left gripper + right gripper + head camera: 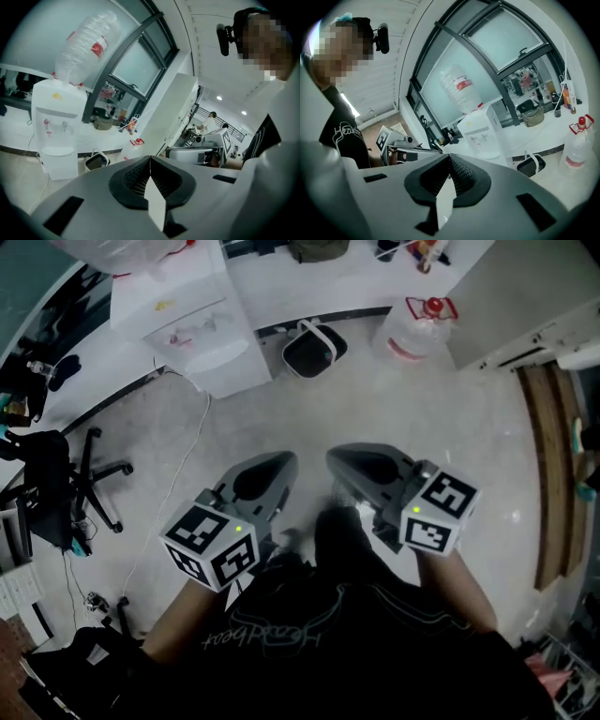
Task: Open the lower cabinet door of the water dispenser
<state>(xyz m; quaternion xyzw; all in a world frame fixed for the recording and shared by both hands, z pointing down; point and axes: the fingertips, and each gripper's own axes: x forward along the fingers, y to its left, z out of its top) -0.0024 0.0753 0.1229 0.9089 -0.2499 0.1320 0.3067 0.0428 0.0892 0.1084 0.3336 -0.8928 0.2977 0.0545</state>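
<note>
**Left gripper** (150, 161): grey body with a cube of square markers. Jaws together, ribbed black pads meeting along one line, nothing between them.

**Right gripper** (449, 160): same build, just beside the left one in the head view. Jaws together, nothing between them.

**Water dispenser** (58, 126): white, standing on the floor (375, 418) against the curved white worktop (319, 282). It is ahead of both pairs of jaws and well apart from them, left of the left jaws' line. Two taps sit above a drip shelf.

**Lower cabinet door** (60, 165): plain white front below the drip shelf. It looks shut, and neither pair of jaws touches it.

**Water bottle** (86, 44): large, clear, red label, set neck-down on top of the dispenser.

**Black bin** (314, 350): white handle, on the floor beside the dispenser, roughly straight ahead of the jaws and well apart.

**Spare bottle** (417, 329): clear, red cap and handle, on the floor beyond the bin, ahead and right of the right jaws.

**White cable** (202, 432): runs from the dispenser's foot across the floor, left of the left jaws.

**Office chair** (89, 479): black, star base, far left of the left jaws.

**Bag** (533, 115): olive, on the worktop under the window, beyond the bin.

**Person**: black printed shirt, one gripper in each hand.
</note>
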